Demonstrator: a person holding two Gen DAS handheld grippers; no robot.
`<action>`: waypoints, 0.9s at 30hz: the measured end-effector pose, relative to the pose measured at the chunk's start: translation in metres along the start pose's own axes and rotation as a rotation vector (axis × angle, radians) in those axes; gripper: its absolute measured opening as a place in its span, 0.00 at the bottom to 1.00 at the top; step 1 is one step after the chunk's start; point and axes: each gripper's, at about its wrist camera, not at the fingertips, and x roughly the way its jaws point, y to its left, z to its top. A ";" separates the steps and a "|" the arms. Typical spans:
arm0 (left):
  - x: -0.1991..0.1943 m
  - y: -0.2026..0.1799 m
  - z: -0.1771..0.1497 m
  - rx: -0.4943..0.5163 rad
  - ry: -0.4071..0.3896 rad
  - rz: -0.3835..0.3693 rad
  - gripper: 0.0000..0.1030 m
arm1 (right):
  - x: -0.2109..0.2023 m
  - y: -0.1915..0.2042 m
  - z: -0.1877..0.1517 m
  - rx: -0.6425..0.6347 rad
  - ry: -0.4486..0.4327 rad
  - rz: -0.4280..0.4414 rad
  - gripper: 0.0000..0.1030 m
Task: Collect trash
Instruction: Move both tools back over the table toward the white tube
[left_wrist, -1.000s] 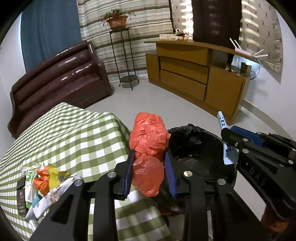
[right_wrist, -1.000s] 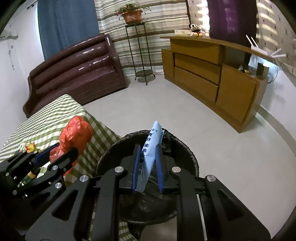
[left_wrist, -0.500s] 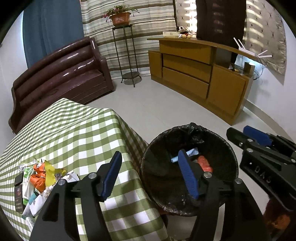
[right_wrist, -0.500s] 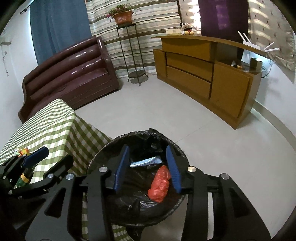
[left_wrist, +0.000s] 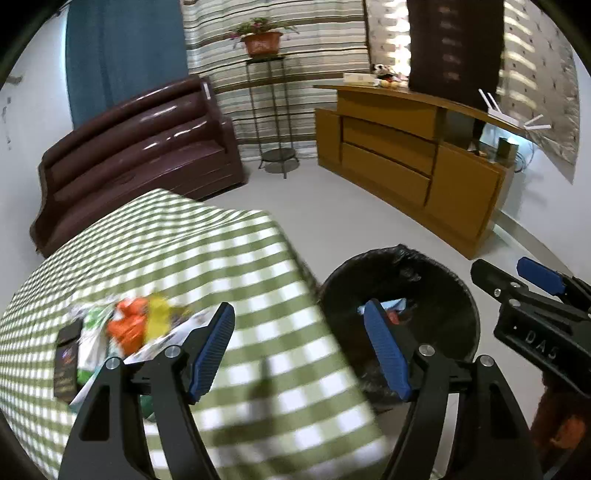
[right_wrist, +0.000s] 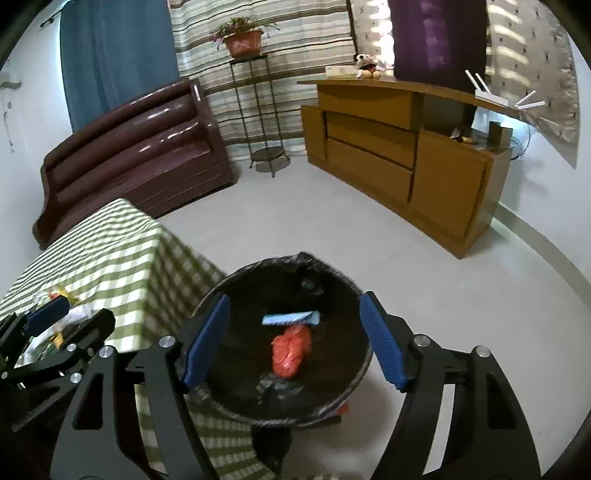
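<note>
A black-lined trash bin (right_wrist: 258, 266) stands on the floor beside the table with the green checked cloth (left_wrist: 166, 240). Inside it lie an orange plastic bag (right_wrist: 291, 349) and a pale blue wrapper (right_wrist: 290, 317). My right gripper (right_wrist: 294, 299) hangs over the bin, its jaws opening with nothing between them. My left gripper (left_wrist: 297, 314) sits over the table's corner and the bin's (left_wrist: 406, 251) rim; its jaws are opening too and hold nothing. A pile of wrappers (left_wrist: 129, 328) lies on the cloth to its left. Each view also catches the other gripper, the right gripper (left_wrist: 498, 266) and the left gripper (right_wrist: 86, 314).
A dark brown sofa (left_wrist: 140, 147) stands behind the table. A wooden cabinet (left_wrist: 406, 155) runs along the right wall, and a metal plant stand (left_wrist: 273, 110) with a potted plant is between them. Bare grey floor (right_wrist: 332, 221) stretches beyond the bin.
The left gripper let go of the orange bag and the right let go of the blue wrapper; both now lie in the bin. Both jaws widened, and the left gripper swung left toward the table.
</note>
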 end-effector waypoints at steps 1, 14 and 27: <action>-0.004 0.005 -0.003 -0.008 0.003 0.008 0.69 | -0.002 0.003 -0.002 -0.002 0.007 0.009 0.69; -0.045 0.052 -0.050 -0.079 0.033 0.117 0.69 | -0.030 0.073 -0.046 -0.107 0.083 0.114 0.69; -0.050 0.090 -0.096 -0.147 0.087 0.225 0.69 | -0.053 0.097 -0.077 -0.160 0.116 0.137 0.69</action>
